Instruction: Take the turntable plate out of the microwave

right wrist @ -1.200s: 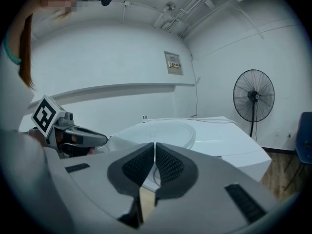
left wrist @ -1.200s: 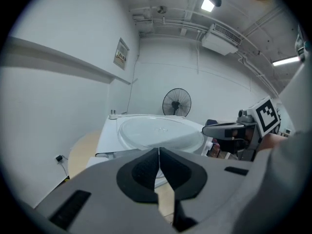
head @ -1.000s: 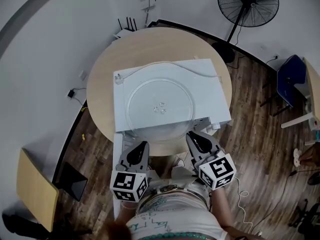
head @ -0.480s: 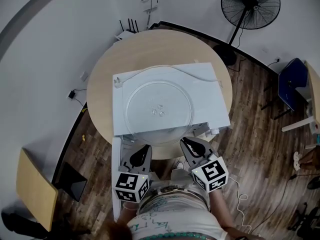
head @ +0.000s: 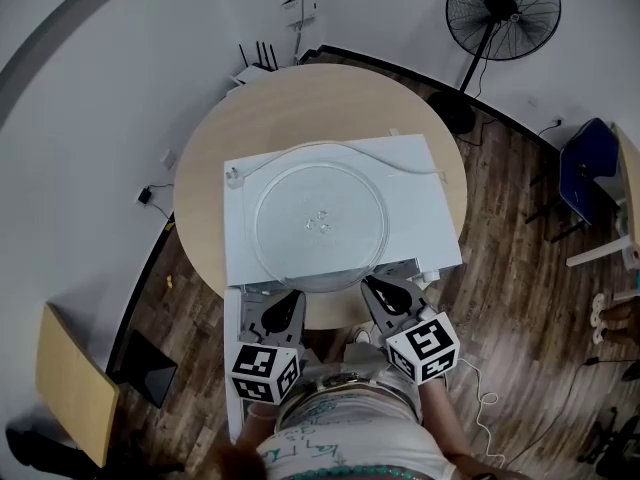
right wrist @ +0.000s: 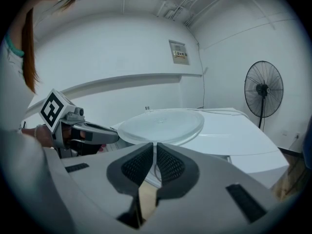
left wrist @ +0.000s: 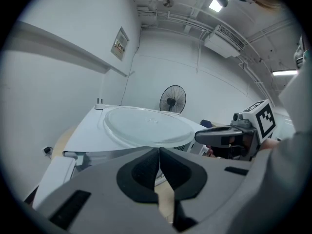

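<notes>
The glass turntable plate (head: 320, 223) lies flat on top of the white microwave (head: 425, 218), outside the oven, and covers most of the top panel, with its near rim at the microwave's front edge. The microwave stands on a round wooden worktop (head: 300, 98), and its door (head: 233, 348) is swung open towards the person at the front left corner. A white power plug (head: 232, 177) sits at the far left corner of the microwave's top, its cord curving along the back edge behind the plate. The left gripper (left wrist: 159, 152) is held low in front of the microwave, its jaws pressed together with nothing between them. It points up at the plate's near rim and stays clear of it. The right gripper (right wrist: 155, 147) is beside it on the right, its jaws likewise together and empty, its tip near the plate's front right rim with no contact showing. Each gripper shows in the other's view, side by side and apart. A black pedestal fan (head: 503, 8) stands on the wooden floor beyond the worktop, against the white wall.
</notes>
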`<action>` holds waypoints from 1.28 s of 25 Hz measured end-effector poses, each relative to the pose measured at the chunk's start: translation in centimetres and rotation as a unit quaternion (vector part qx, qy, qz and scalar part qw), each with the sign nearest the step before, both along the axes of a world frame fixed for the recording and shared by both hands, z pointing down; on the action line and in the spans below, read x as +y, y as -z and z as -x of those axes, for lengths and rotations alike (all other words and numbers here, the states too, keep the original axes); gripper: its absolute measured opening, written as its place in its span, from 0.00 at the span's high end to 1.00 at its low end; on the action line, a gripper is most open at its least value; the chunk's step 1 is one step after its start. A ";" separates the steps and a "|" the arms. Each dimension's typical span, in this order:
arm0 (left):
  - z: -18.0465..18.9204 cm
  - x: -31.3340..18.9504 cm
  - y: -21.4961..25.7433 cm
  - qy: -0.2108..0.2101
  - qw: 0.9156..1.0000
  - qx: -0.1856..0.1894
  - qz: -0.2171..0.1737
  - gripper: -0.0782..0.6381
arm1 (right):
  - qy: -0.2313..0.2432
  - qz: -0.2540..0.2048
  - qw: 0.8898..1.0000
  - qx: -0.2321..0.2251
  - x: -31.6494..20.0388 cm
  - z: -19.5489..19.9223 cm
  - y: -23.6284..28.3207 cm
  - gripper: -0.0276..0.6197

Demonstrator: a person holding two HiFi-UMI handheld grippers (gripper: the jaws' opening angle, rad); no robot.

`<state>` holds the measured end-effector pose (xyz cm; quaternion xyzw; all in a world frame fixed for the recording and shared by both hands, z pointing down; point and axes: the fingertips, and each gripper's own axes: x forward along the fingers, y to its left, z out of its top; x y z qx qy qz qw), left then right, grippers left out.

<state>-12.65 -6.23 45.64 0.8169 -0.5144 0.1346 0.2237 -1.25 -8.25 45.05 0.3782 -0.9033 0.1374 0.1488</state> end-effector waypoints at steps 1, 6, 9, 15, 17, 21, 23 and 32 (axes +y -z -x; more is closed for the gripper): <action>0.0 -0.2 0.0 0.001 1.000 0.001 0.000 0.87 | 0.000 0.001 1.000 -0.001 -0.2 0.0 0.0 0.94; -0.2 -1.2 0.1 0.001 1.000 0.004 0.002 0.87 | -0.003 0.005 1.000 -0.004 -1.3 -0.2 0.1 0.94; -0.4 -1.6 0.1 0.001 1.000 0.003 0.002 0.87 | -0.010 0.007 1.000 -0.004 -2.0 -0.3 0.1 0.94; -0.9 -2.5 0.0 -0.004 1.000 0.018 0.006 0.87 | -0.021 0.019 1.000 -0.014 -3.2 -0.5 0.0 0.95; -1.2 -2.6 0.0 -0.007 1.000 0.024 0.009 0.87 | -0.025 0.026 0.999 -0.022 -3.5 -0.7 0.0 0.95; -1.7 -2.7 0.0 -0.011 0.999 0.037 0.018 0.87 | -0.029 0.040 0.998 -0.038 -4.0 -1.1 0.0 0.95; -1.8 -2.7 0.1 -0.012 0.998 0.054 0.030 0.87 | -0.026 0.044 0.998 -0.037 -4.0 -1.2 0.1 0.95; -1.8 -3.3 0.6 -0.008 0.996 0.080 0.043 0.87 | -0.009 0.051 0.998 -0.036 -4.6 -0.9 0.3 0.95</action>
